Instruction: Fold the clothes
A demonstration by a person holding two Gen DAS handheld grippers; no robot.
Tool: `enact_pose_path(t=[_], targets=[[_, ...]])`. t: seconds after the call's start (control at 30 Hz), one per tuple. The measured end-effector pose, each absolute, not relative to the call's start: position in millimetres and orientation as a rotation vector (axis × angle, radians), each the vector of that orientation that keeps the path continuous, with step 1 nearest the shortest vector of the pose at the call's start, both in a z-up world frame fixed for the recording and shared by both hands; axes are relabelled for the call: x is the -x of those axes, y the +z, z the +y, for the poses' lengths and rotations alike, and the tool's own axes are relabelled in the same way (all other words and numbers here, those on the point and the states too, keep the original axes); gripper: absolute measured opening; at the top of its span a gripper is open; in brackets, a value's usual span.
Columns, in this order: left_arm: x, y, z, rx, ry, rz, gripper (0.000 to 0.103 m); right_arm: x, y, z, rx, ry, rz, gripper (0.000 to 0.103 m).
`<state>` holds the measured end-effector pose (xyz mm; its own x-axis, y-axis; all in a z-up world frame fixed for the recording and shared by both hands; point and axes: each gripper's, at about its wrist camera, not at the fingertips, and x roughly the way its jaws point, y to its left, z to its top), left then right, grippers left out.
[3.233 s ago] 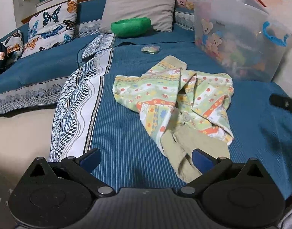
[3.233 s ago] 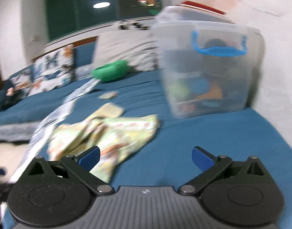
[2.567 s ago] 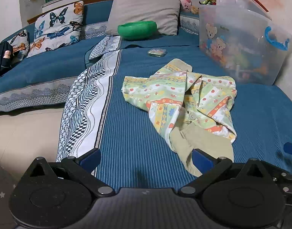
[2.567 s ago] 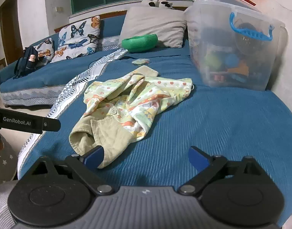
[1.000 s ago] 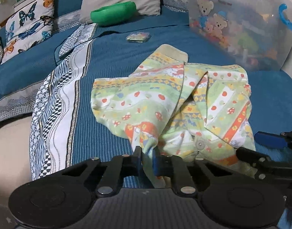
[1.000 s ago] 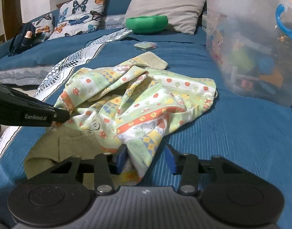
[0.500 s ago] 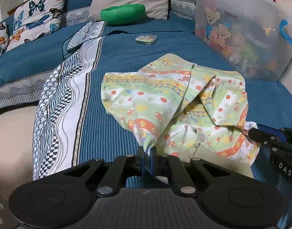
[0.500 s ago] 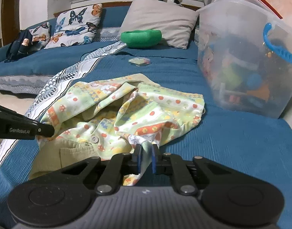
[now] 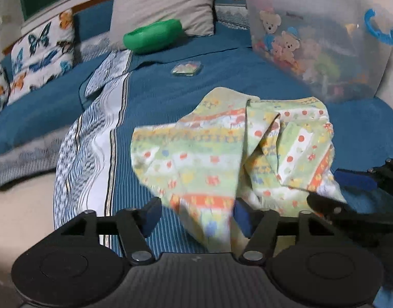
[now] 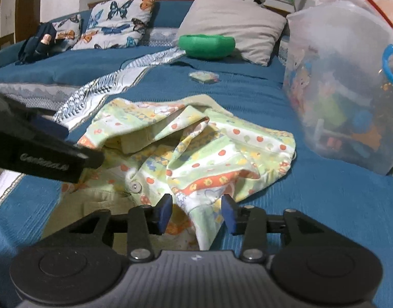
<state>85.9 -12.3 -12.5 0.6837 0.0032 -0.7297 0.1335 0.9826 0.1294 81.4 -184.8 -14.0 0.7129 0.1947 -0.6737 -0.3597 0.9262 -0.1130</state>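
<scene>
A small patterned shirt [image 9: 217,148], green and yellow with orange bands and a beige lining, lies crumpled on the blue bedspread [image 9: 170,95]. My left gripper [image 9: 196,215] is at its near left hem. Its jaws are opening, and a fold of cloth hangs loose between them without being pinched. My right gripper [image 10: 196,211] is at the shirt's [image 10: 222,159] near right hem. Its jaws are opening too, with a flap of cloth slack between the blue pads [image 10: 164,209]. Each gripper shows in the other's view, the right gripper [image 9: 350,192] at the right and the left gripper [image 10: 55,151] at the left.
A clear plastic toy box [image 9: 319,48] with a blue handle stands at the right, close to the shirt. Behind lie a green bowl-shaped thing [image 9: 152,36], a grey pillow [image 9: 163,7], butterfly pillows [image 10: 114,23], a small packet [image 9: 186,68] and a dark bag [image 10: 36,42]. The bed's edge falls away at the left.
Half a second ago both grippers were shut on the shirt's near hems. Both pairs of jaws have since spread and the cloth hangs loose between them.
</scene>
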Motion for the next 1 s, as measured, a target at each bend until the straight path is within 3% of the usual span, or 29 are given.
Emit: enact_pose_path(t=[0.1,0.13,0.17,0.23,0.33,0.73,1.0], targets=[[-99,-16,-14,-0.184,-0.066,0.814,0.066,-84,-17,-186,0.257,0.298,0.711,0.035],[-104,-18,-13,-0.182,-0.066,0.817,0.063,-84,-17,-187,0.262,0.294,0.708,0.026],[-107,-19,-12,-0.180,-0.069,0.822,0.057,-84,-16,-189,0.266,0.290,0.704,0.022],[-113,-23,-8,-0.167,-0.079,0.846,0.024,-84,-13,-193,0.270,0.283,0.694,0.013],[-110,-23,0,-0.130,-0.082,0.858,0.013,-78,-4,-200,0.285,0.255,0.652,0.007],[-43,-1,43,0.029,-0.083,0.846,0.007,-31,40,-238,0.304,0.198,0.524,0.003],[10,-15,53,0.037,-0.118,0.888,0.009,0,45,-253,0.321,0.267,0.605,0.005]])
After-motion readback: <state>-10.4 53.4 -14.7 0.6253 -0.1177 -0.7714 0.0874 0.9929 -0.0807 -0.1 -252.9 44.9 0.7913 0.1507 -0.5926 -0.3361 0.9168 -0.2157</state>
